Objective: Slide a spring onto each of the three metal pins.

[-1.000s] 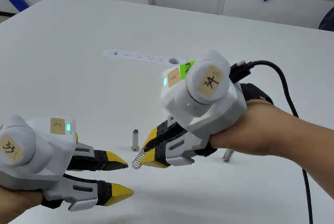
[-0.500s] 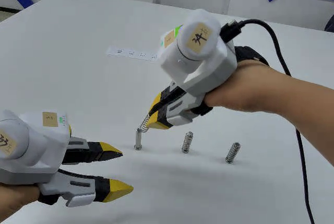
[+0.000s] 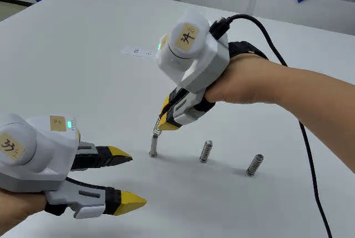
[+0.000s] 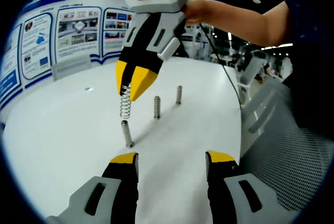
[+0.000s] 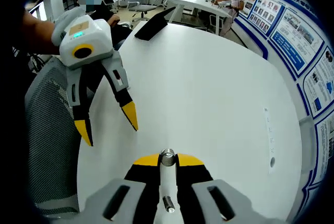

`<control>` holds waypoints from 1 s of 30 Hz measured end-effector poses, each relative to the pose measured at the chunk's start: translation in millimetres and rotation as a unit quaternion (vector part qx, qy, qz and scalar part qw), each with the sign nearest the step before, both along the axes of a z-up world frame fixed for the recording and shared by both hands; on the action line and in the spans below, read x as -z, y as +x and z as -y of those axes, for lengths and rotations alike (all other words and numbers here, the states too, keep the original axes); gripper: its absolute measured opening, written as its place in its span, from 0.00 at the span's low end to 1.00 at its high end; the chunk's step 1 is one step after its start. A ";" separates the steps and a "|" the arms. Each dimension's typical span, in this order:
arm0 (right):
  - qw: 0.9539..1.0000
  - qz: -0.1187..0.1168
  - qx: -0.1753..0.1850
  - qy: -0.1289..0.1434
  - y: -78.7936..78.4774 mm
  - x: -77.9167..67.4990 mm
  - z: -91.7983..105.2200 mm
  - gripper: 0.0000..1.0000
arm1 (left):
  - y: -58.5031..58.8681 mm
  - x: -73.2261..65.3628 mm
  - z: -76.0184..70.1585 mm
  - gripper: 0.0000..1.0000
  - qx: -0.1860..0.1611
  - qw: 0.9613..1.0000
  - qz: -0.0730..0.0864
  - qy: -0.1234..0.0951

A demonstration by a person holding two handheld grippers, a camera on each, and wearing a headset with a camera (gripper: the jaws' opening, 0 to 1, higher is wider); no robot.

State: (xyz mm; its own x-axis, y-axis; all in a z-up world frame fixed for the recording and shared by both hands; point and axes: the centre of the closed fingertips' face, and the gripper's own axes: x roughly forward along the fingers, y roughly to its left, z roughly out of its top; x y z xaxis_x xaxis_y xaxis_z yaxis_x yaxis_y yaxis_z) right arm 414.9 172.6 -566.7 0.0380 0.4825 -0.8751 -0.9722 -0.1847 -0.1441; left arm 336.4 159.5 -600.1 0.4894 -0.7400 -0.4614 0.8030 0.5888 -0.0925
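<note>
White table point(image 3: 66, 60) spans the head view. The right gripper point(image 3: 163, 122) is at frame centre, tilted down and to the left, its jaws clamped on the upper end of a spring point(image 3: 157, 127). The spring hangs with its lower end at the top of a bare upright pin point(image 3: 153, 146); whether it has started over the pin cannot be told. To the right of this pin stand a second pin point(image 3: 206, 151) and a third pin point(image 3: 254, 165), each wearing a spring. The left gripper point(image 3: 130, 178) is at lower left, jaws apart, holding nothing.

Left gripper view: its own yellow-tipped jaws stand apart at the bottom edge. The right gripper point(image 4: 133, 85) enters from the top, holding the spring point(image 4: 125, 104) directly above the bare pin point(image 4: 127, 133).

Right gripper view: its own jaws at bottom centre grip the spring point(image 5: 167, 156) between the tips. The left gripper point(image 5: 109, 128) shows at upper left, jaws apart.
</note>
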 end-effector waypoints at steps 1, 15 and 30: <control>1.000 -0.001 -0.002 -0.003 -0.5 1.7 -0.3 0.12 | 0.3 0.2 -0.9 0.53 -0.002 1.000 0.000 -0.002; 1.000 -0.009 -0.004 -0.024 1.9 13.3 -1.6 0.12 | 2.6 3.1 -7.2 0.64 -0.021 1.000 -0.006 -0.012; 0.998 -0.018 -0.004 -0.064 6.3 44.2 -5.8 0.12 | 2.1 6.2 -10.6 0.64 -0.028 0.999 -0.013 -0.019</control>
